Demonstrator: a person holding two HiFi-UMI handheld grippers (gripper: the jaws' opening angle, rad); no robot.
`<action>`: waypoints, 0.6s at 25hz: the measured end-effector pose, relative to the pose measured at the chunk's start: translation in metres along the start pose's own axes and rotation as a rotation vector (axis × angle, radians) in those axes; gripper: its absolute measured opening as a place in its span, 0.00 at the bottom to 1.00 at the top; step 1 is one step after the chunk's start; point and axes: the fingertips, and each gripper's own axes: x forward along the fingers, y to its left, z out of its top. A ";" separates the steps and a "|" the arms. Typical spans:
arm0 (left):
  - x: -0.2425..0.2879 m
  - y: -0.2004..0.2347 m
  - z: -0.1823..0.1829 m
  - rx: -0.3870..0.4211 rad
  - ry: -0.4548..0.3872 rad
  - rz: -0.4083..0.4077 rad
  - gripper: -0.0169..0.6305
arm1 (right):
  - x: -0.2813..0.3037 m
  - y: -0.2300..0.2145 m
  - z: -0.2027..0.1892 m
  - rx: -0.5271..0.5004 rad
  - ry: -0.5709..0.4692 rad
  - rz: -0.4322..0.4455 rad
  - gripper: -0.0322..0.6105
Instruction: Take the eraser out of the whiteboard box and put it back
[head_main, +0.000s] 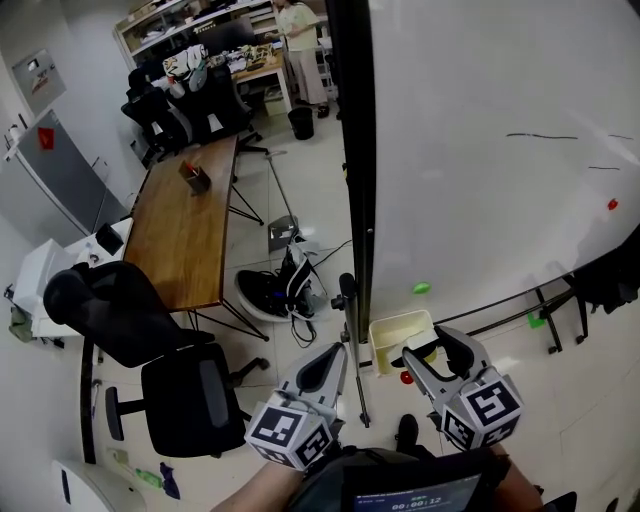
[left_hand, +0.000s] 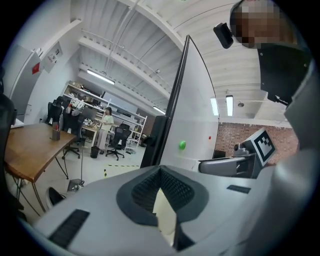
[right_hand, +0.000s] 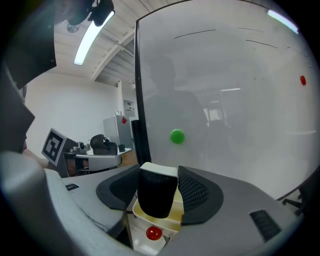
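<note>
The eraser (right_hand: 157, 192), black felt with a white back, sits upright between the pads of my right gripper (right_hand: 159, 172), which is shut on it. It hangs just above the cream whiteboard box (right_hand: 150, 220). In the head view the box (head_main: 385, 330) hangs at the lower left corner of the whiteboard (head_main: 480, 180), with my right gripper (head_main: 425, 355) at its near edge. A red magnet (right_hand: 153, 233) shows below the box. My left gripper (head_main: 335, 352) is to the left of the box, its tips (left_hand: 161, 169) together with nothing between them.
A green magnet (head_main: 421, 288) sticks to the board above the box. The board's dark frame post (head_main: 352, 200) runs down to the floor beside cables and a round base (head_main: 275, 290). A wooden table (head_main: 185, 225) and a black office chair (head_main: 150, 340) stand to the left.
</note>
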 end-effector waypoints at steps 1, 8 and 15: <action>0.000 0.001 -0.003 0.000 0.003 0.001 0.06 | 0.003 0.000 -0.005 -0.004 0.013 -0.004 0.47; 0.004 0.007 -0.010 -0.001 0.019 0.010 0.06 | 0.013 -0.002 -0.039 0.007 0.100 -0.033 0.47; 0.003 0.011 -0.024 -0.010 0.037 0.019 0.06 | 0.020 -0.001 -0.061 0.007 0.144 -0.043 0.47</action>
